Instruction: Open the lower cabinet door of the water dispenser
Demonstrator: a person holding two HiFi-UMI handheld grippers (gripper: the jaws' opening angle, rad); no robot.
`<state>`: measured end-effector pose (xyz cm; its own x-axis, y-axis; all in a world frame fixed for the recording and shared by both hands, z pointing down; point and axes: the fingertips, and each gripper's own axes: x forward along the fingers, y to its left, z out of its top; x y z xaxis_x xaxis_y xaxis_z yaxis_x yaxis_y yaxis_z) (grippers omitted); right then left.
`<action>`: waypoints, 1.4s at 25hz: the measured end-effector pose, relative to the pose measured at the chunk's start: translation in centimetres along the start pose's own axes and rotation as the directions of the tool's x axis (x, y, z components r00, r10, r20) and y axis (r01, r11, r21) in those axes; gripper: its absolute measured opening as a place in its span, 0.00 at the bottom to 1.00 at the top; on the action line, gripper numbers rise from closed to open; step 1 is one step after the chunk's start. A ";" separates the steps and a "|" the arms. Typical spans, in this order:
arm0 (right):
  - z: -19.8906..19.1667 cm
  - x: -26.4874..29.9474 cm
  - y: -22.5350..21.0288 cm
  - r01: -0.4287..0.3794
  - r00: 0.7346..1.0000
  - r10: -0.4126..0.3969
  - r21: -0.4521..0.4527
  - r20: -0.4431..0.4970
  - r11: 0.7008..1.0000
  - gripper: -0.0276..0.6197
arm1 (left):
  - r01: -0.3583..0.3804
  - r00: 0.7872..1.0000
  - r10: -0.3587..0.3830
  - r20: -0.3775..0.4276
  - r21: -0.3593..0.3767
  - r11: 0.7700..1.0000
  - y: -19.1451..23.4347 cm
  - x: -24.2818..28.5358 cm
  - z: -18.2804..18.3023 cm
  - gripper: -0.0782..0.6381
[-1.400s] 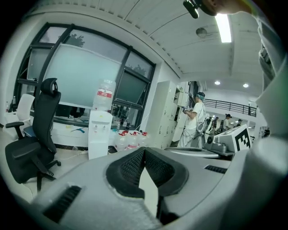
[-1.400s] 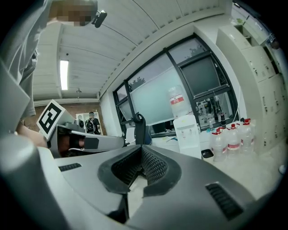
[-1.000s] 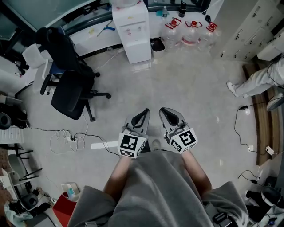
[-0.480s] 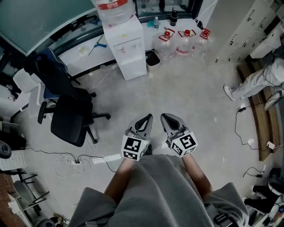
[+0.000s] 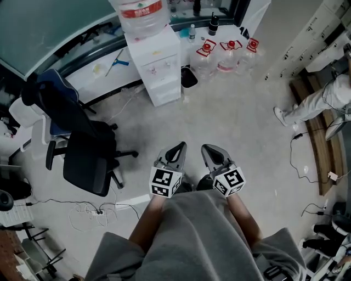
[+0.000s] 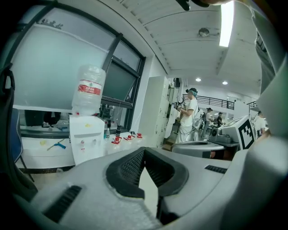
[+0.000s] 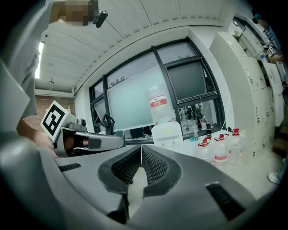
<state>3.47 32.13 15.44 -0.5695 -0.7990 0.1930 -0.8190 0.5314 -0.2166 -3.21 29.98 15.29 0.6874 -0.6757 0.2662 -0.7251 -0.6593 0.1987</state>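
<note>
The water dispenser stands at the far side of the room, slightly left of centre, against a white counter under a large window, with an inverted bottle on top. Its lower cabinet door, on the front face below the taps, appears closed. The left gripper and right gripper are held side by side in front of the person, well apart from the dispenser. In each gripper view the fingers are pressed together at the tips with nothing between them. Bare grey floor lies between the grippers and the dispenser, and nothing stands on that stretch. A black office chair stands to the left, nearer than the dispenser and clear of the direct line. A black bin sits just beside the dispenser on its right. Beyond the bin three water jugs with red caps stand in a row along the far wall. A power strip with loose cables lies on the floor near left. Pale lockers line the far right. A person in white stands at the right edge, and a dark cable trails across the floor there. A blue tool lies on the counter.
</note>
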 end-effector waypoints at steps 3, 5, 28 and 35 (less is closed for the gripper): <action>-0.5 1.4 -0.4 0.005 1.000 -0.005 0.004 -0.015 1.000 0.06 | 0.002 1.000 -0.002 -0.006 -0.017 1.000 1.6 0.5 -0.3 0.12; -0.8 2.2 -0.8 0.008 1.000 -0.008 0.008 -0.020 1.000 0.06 | 0.004 1.000 -0.004 -0.014 -0.030 1.000 2.5 1.1 -0.7 0.12; 1.5 19.7 -17.1 -0.042 0.994 0.053 0.114 -0.096 0.993 0.06 | -0.075 0.986 0.059 -0.154 -0.101 0.992 15.4 19.4 3.5 0.12; 2.2 23.6 -21.8 -0.083 0.991 0.098 0.154 -0.091 0.984 0.06 | -0.079 0.975 0.060 -0.215 -0.081 0.994 17.1 25.3 4.7 0.12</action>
<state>8.08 1.08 22.65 -0.6510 -0.7142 0.2571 -0.7480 0.5461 -0.3771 1.96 0.10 21.02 0.6176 -0.6277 0.4739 -0.7781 -0.5752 0.2524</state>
